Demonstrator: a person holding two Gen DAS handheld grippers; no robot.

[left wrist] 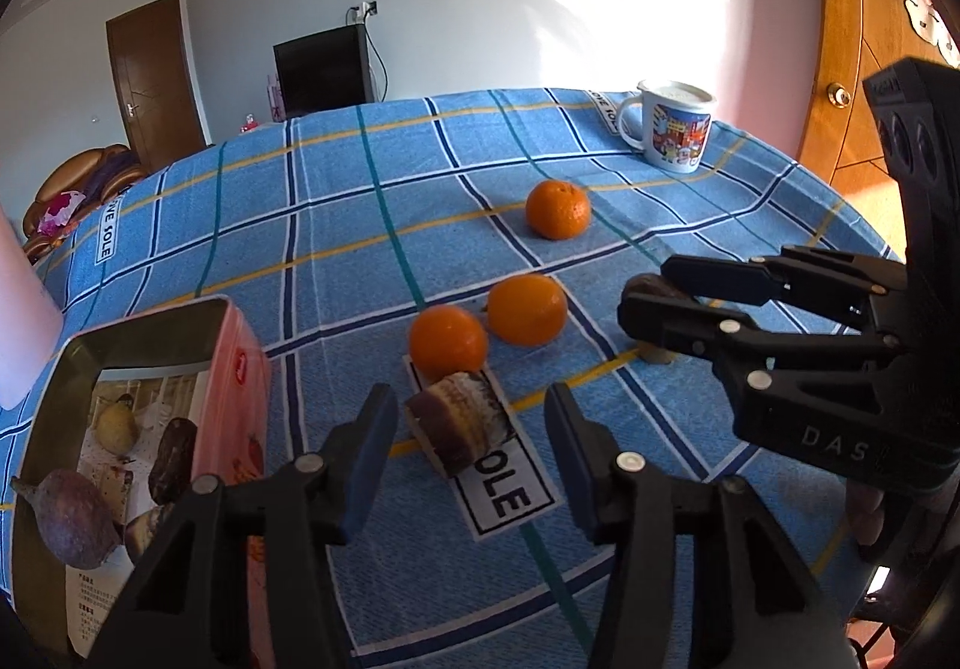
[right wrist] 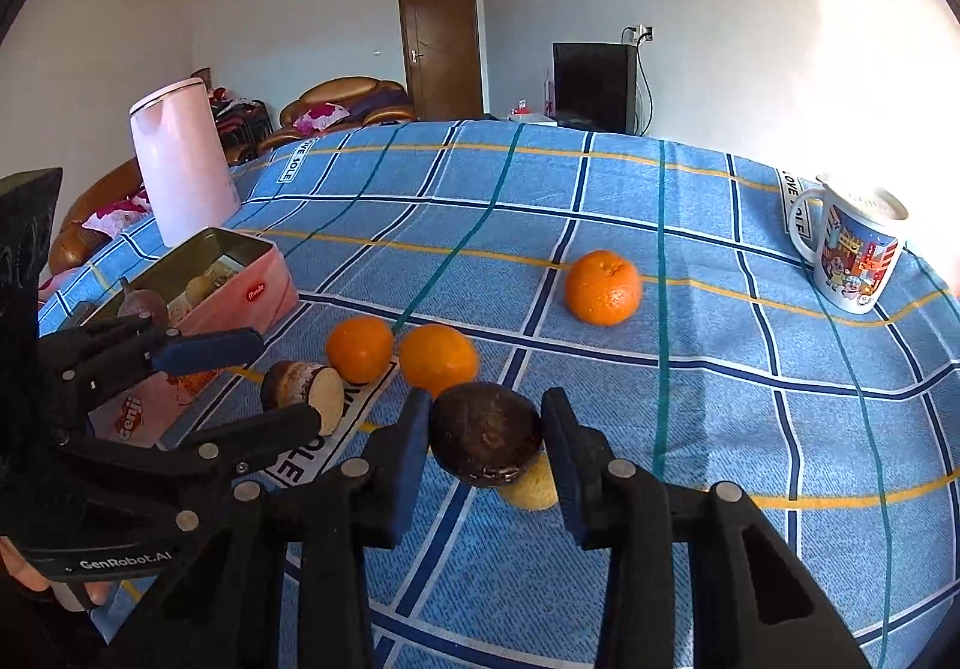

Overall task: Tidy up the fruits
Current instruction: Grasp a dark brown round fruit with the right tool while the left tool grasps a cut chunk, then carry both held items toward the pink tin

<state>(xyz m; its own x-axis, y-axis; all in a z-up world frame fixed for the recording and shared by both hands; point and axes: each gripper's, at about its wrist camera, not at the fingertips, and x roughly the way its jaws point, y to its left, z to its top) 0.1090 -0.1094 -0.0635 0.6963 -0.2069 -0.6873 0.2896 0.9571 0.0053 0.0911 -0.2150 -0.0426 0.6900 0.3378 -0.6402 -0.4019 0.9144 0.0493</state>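
Left tool (left wrist: 471, 459): wide, astride the cut brown piece (left wrist: 459, 420).
Right tool (right wrist: 486, 450): fingers flank the dark brown fruit (right wrist: 486, 432); grip unclear.

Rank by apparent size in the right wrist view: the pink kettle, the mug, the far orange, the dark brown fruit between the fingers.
1. pink kettle
2. mug and dark brown fruit: look alike; the fruit is much nearer, so unsure
3. far orange

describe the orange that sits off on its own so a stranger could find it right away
Start at the cartoon-printed white mug at the far corner of the blue plaid tablecloth. Come toward the middle and you meet the lone orange. Unlike the two oranges paired near the pink tin, it has nothing beside it.
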